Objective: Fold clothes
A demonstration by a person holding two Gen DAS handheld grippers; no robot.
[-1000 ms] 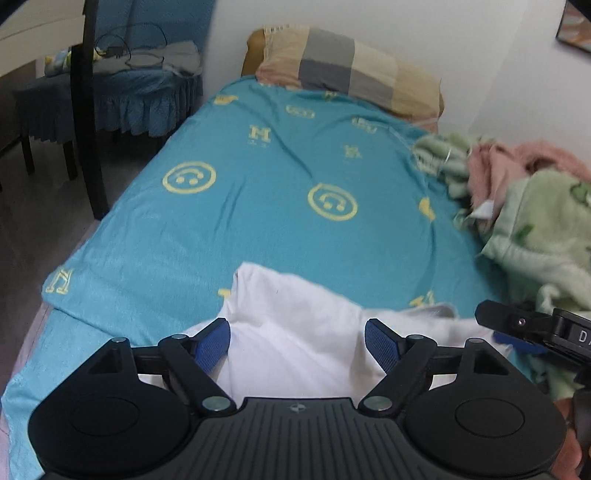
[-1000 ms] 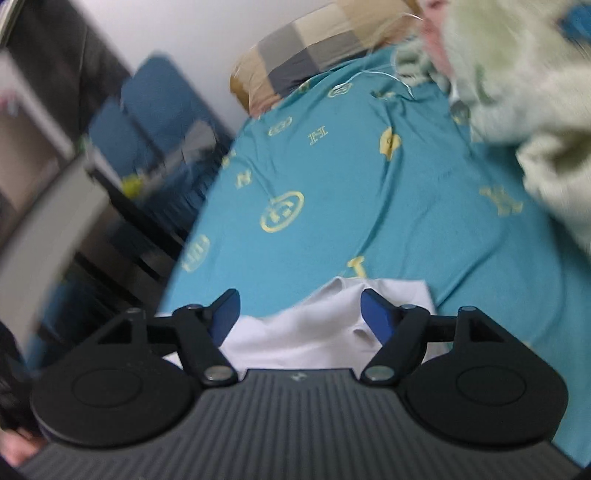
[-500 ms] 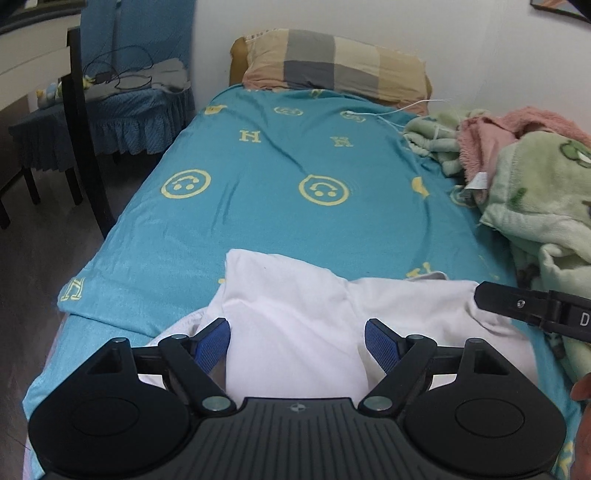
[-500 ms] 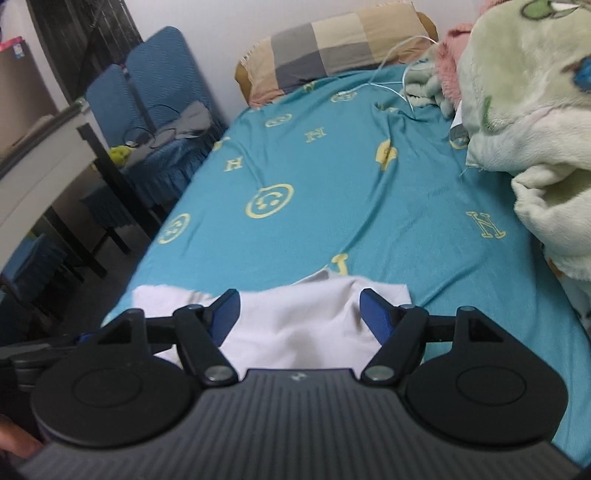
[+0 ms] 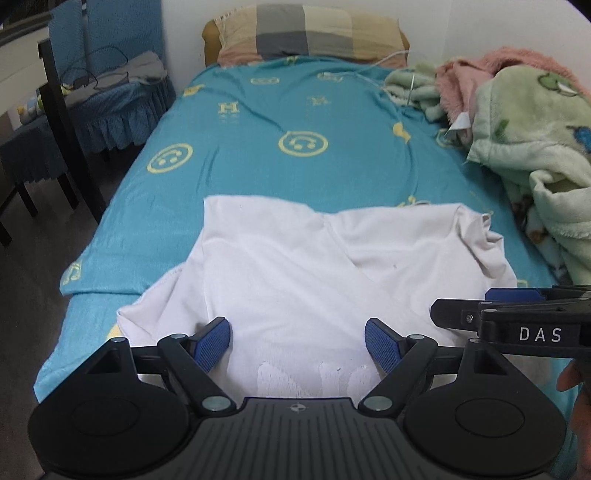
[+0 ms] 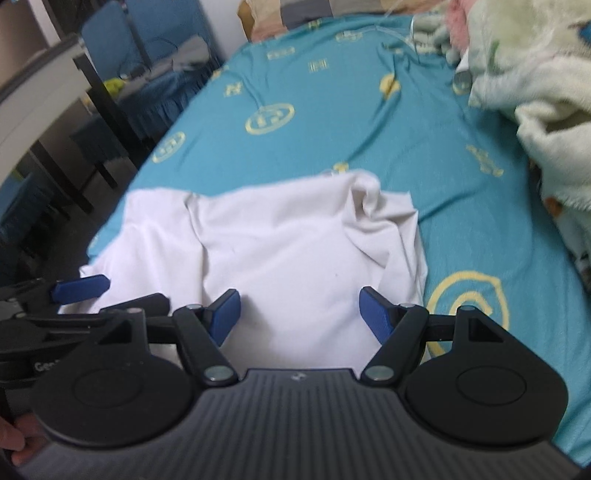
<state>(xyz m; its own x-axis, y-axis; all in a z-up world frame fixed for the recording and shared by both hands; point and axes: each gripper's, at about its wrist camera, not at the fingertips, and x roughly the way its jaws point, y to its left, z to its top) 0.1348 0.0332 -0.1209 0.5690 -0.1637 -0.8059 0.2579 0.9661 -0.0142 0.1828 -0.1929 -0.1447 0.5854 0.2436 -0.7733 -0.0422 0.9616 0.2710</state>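
White cloth, a rumpled garment [image 5: 295,266], lies spread on the teal sheet of the bed [image 5: 258,122] in the lower middle of both views, its right edge bunched into folds. The left tool [image 5: 297,341] and the right tool [image 6: 300,312] both hang over its near part with jaws wide apart, gripping nothing. A plaid pillow [image 5: 306,31] sits at the top, fleece blankets [image 5: 524,122] at the right.

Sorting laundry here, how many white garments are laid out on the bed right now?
1. A white garment lies rumpled on the teal sheet at the near end of the bed, below both grippers. Others may be buried in the blanket pile at the right.
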